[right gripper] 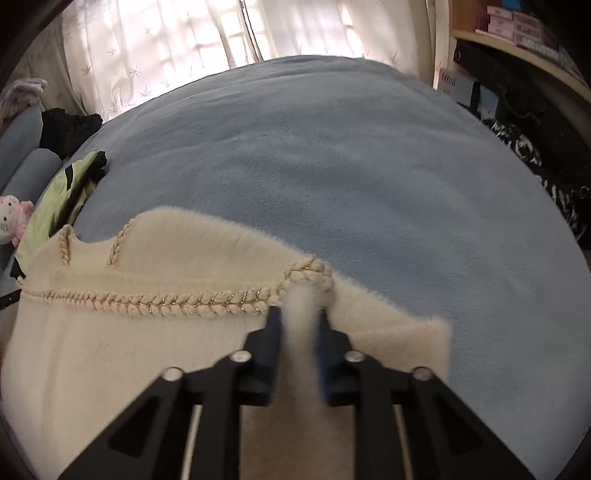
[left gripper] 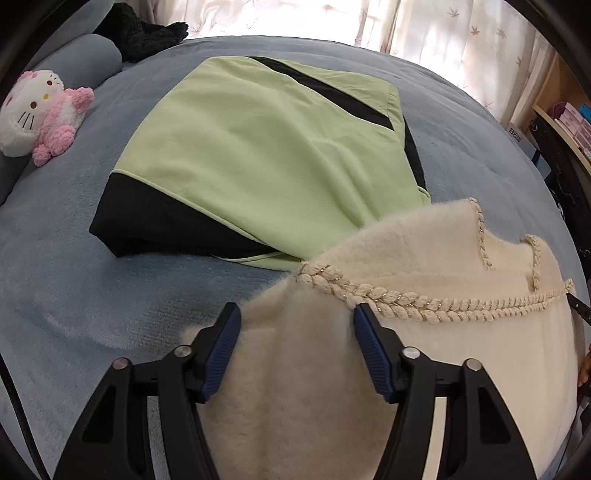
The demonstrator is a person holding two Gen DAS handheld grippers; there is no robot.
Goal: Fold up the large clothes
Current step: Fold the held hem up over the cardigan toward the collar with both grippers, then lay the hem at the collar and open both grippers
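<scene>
While the right gripper point(right gripper: 297, 317) pinches a tuft of the cream fuzzy sweater point(right gripper: 147, 350) at a corner of its braided trim point(right gripper: 177, 304), its blue ribbed pads pressed onto the pile, the left gripper point(left gripper: 295, 317) stands spread over the same garment with fleece lying between its fingers but not squeezed. The sweater is thick and long-napped, almost fur-like, edged with a plaited cream cord shot through with fine gold thread; the cord runs straight across the cloth and curls up around a notched opening at its far edge. It lies on a pale blue plush bed cover point(right gripper: 369, 166), at the near side of the bed. Just beyond it, and partly under its far edge, sits a folded jacket point(left gripper: 258, 147) of smooth light-green woven cloth with black panels, a flat, roughly square packet. Further left a white-and-pink plush cat toy point(left gripper: 37, 114) leans against a blue bolster point(left gripper: 85, 62), with dark knitwear point(left gripper: 144, 33) behind. Sheer leaf-patterned curtains point(left gripper: 424, 29) hang at the back; a wooden shelf point(right gripper: 517, 48) holds pink boxes.
</scene>
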